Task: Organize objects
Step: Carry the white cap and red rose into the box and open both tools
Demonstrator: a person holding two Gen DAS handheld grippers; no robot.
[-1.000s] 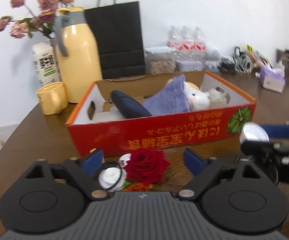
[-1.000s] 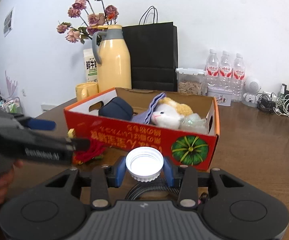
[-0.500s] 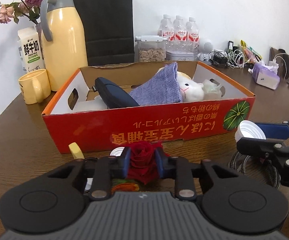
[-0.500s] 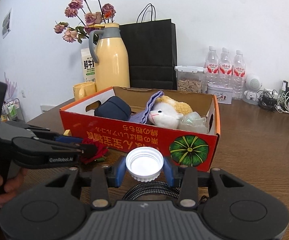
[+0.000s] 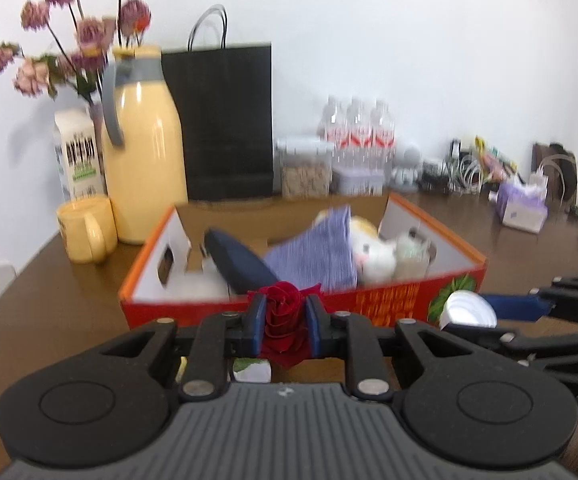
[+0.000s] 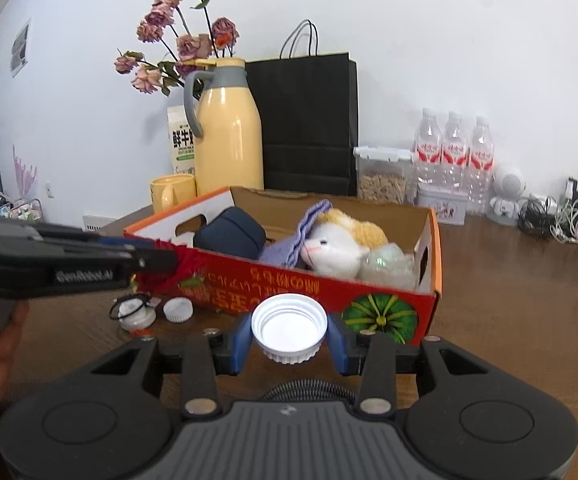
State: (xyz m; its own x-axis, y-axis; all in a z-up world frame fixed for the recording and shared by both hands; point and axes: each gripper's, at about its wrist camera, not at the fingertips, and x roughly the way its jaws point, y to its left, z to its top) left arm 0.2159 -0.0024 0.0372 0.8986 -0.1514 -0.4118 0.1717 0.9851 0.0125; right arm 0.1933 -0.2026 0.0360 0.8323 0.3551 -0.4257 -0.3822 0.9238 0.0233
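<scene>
rose (image 5: pixel 284 320) pinched between left tool (image 5: pixel 285 322) pads

A red cardboard box (image 6: pixel 289 280) printed with yellow lettering and a green pumpkin holds a dark red rose (image 5: pixel 285 316) at its front wall, a navy case (image 6: pixel 229 232), a lilac striped cloth (image 5: pixel 313 256) and a white-and-tan plush toy (image 6: pixel 341 244). Behind the box stand a cream flask (image 6: pixel 229 140) with grey handle and a black paper bag (image 6: pixel 309 120). In front of the box, a white cap (image 6: pixel 289 326) sits between blue pads (image 6: pixel 239 344); faded, seemingly pink flowers (image 5: pixel 77 36) blur behind.

White wall (image 6: pixel 449 40), brown table (image 6: pixel 509 300)
</scene>
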